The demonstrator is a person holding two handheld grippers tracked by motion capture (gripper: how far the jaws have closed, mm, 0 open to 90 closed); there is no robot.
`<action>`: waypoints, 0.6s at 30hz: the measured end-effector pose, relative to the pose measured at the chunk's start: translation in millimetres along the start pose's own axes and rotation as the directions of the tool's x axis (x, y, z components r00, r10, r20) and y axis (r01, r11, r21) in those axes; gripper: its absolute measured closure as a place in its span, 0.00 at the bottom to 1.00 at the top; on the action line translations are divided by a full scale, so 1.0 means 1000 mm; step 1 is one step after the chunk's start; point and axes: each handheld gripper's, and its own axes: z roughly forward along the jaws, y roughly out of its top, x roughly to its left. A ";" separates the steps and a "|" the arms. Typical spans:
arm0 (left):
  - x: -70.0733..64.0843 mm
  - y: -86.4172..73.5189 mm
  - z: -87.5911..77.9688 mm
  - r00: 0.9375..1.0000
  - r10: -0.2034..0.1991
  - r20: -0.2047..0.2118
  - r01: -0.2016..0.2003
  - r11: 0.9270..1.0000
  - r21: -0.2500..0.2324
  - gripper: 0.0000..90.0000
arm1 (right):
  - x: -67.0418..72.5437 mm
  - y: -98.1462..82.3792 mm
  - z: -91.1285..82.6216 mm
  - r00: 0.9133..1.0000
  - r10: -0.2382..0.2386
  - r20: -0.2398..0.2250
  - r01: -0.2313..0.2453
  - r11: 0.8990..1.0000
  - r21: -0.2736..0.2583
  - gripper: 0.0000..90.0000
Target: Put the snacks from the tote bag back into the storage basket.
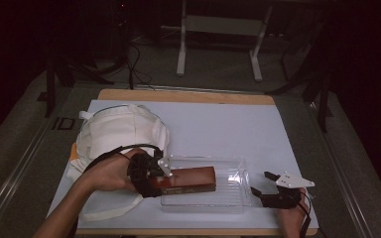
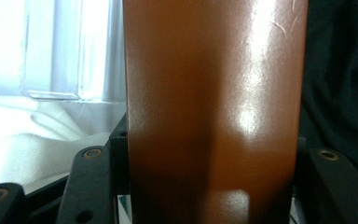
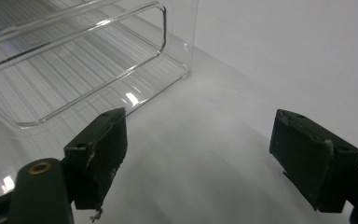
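A long brown case [image 1: 191,179] lies over the left half of a clear plastic tray [image 1: 233,198] near the table's front. My left gripper [image 1: 155,179] is shut on the case's left end; in the left gripper view the brown case [image 2: 214,112] stands between the two black jaws, with the tray's clear wall [image 2: 70,70] behind at the left. My right gripper [image 1: 262,184] rests on the white mat just right of the tray, open, nothing between its fingers. In the right gripper view my right gripper [image 3: 200,154] points past the tray's corner [image 3: 168,51].
A white cloth bag [image 1: 121,131] lies at the mat's left, behind my left hand, with a strap [image 1: 109,213] trailing toward the front edge. The white mat [image 1: 238,124] covers a wooden table. Table legs and cables stand on the floor beyond.
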 end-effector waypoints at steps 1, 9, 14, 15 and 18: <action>-0.001 0.001 0.001 1.000 -0.001 0.003 0.001 1.000 0.004 0.49 | 0.000 0.000 0.000 1.000 0.000 0.000 0.000 1.000 0.000 0.21; -0.002 0.007 0.006 1.000 0.015 0.014 -0.015 0.999 0.037 0.49 | 0.000 0.000 0.000 1.000 0.001 0.000 -0.001 1.000 0.000 0.21; -0.003 0.011 0.012 0.999 0.026 0.020 -0.027 0.998 0.057 0.49 | 0.000 0.000 0.000 1.000 0.001 -0.001 -0.001 1.000 0.000 0.21; -0.003 0.012 0.013 1.000 0.021 0.020 -0.023 0.998 0.057 0.49 | 0.000 0.000 0.000 1.000 0.000 -0.001 0.000 1.000 0.000 0.21; -0.003 0.015 0.015 0.999 0.030 0.030 -0.032 0.997 0.063 0.49 | 0.000 0.000 0.000 1.000 0.001 0.000 -0.001 1.000 0.000 0.21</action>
